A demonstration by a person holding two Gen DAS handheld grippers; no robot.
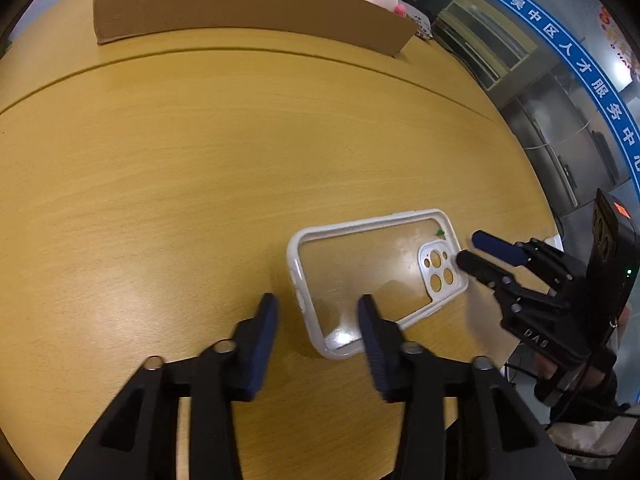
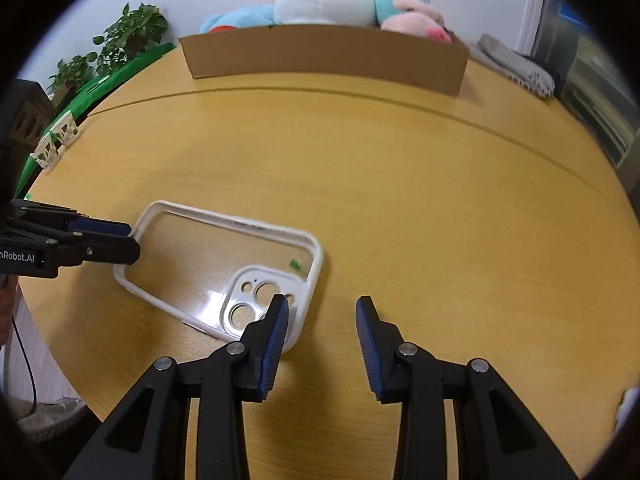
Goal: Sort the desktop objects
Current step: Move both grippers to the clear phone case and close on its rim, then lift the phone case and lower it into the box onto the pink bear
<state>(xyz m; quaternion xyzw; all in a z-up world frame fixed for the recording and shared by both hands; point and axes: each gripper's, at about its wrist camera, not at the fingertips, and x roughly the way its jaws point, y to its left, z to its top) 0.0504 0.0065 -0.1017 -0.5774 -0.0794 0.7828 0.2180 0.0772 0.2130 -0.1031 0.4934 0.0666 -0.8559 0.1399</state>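
A clear phone case [image 1: 372, 280] with a white rim lies flat on the wooden table [image 1: 200, 184], open side up. It also shows in the right wrist view [image 2: 208, 264]. My left gripper [image 1: 318, 306] is open, its jaws either side of the case's near left corner, right finger over the case. My right gripper [image 2: 322, 308] is open at the case's camera-cutout end, its left finger over that corner. In the left wrist view the right gripper [image 1: 466, 248] sits just right of the case. In the right wrist view the left gripper [image 2: 134, 240] touches the case's far end.
A cardboard box [image 2: 324, 56] stands at the table's far edge, with plush toys [image 2: 332, 2] behind it. A grey cloth [image 2: 516, 64] lies at the far right. Paper cups [image 2: 56, 140], a green bag [image 2: 104, 80] and a plant [image 2: 128, 32] sit at the left.
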